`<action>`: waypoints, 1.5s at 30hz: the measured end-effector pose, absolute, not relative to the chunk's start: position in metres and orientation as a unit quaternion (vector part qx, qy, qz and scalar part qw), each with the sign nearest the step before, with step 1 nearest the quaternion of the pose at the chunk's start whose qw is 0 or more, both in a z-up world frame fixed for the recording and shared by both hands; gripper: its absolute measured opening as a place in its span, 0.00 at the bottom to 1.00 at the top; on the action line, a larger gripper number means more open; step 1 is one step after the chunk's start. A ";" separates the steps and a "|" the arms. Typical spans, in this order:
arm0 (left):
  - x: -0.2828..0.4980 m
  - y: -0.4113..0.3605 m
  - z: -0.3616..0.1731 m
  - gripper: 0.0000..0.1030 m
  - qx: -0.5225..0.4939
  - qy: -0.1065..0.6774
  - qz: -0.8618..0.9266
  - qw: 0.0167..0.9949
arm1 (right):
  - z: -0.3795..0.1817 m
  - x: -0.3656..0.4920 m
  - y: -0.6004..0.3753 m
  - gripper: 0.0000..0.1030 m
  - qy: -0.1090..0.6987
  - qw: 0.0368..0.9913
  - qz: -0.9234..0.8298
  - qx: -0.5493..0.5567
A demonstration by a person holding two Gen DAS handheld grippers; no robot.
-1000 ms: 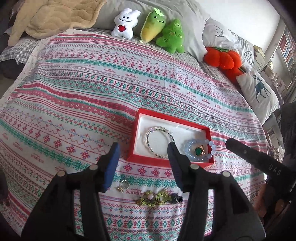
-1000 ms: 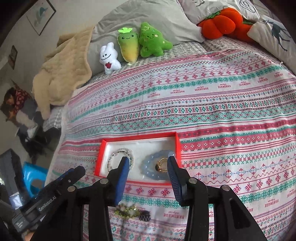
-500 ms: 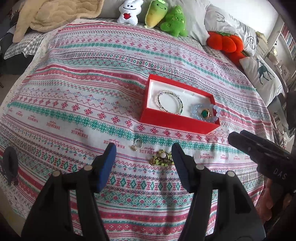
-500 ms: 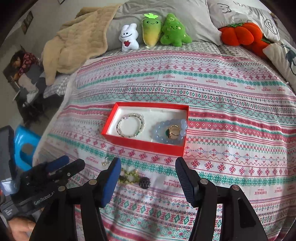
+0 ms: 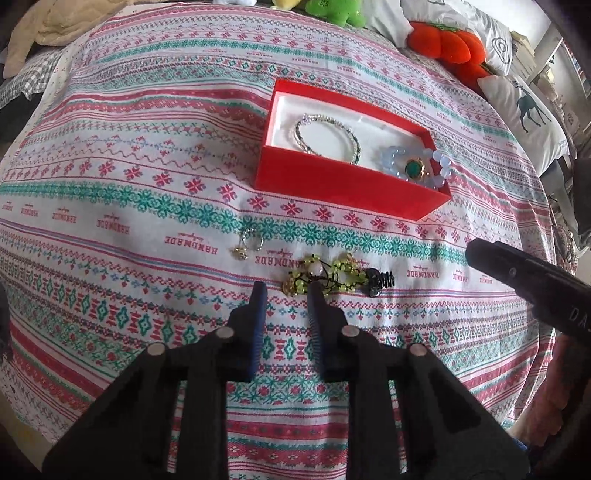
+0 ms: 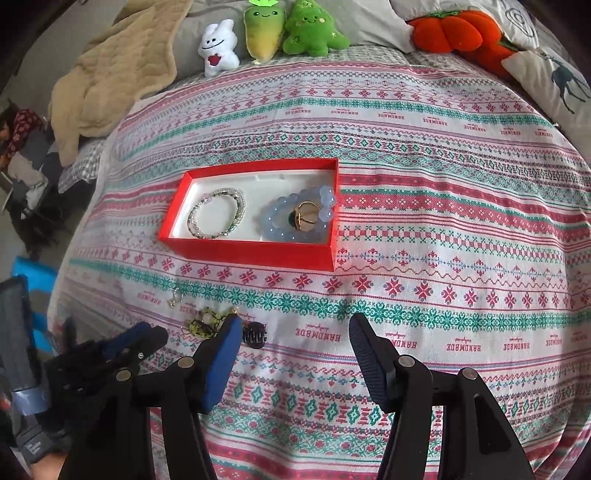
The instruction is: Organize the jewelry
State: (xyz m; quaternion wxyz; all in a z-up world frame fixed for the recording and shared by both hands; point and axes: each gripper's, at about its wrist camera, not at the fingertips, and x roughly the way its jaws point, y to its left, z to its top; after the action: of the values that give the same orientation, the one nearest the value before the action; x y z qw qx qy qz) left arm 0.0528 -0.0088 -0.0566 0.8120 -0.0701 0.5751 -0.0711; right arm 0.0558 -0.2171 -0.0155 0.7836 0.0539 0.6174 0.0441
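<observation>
The left gripper [image 5: 285,295] is low over the patterned bedspread [image 5: 110,206], and its two blue fingers stand close to each other with only a narrow gap, their tips at the near edge of a yellow-green bead bracelet [image 5: 325,275]; I cannot tell if they already pinch it. The right gripper [image 6: 295,332] hangs above the cloth with its fingers wide apart and nothing between them. Just right of the bracelet lies a small black hair claw [image 5: 380,282], and a little to the left lies a small earring [image 5: 249,245]. Farther away is the red box [image 5: 347,184] with white lining. Inside it, at the left, rests a thin bead bracelet [image 6: 216,218], and at the right a pale blue bead bracelet [image 6: 295,218] with a gold ring with green stone [image 6: 304,218] in its middle. At the far end stand plush toys [image 6: 306,31] against the pillows.
</observation>
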 end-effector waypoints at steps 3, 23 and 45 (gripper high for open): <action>0.059 -0.009 -0.065 0.23 -0.084 0.583 -0.063 0.806 | -0.021 0.058 -0.215 0.35 0.624 0.777 0.049 0.061; 0.069 -0.016 -0.071 0.02 -0.066 0.579 -0.063 0.810 | -0.044 0.065 -0.191 0.30 0.643 0.762 0.059 0.039; 0.061 0.013 -0.051 0.02 -0.089 0.559 -0.050 0.823 | -0.081 0.065 -0.175 0.40 0.681 0.727 0.084 0.025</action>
State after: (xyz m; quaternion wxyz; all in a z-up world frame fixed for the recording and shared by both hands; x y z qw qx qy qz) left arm 0.0606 0.0128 -0.0507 0.8225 -0.0894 0.5595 -0.0496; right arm 0.0653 -0.1750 -0.0814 0.7271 0.0255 0.6809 0.0841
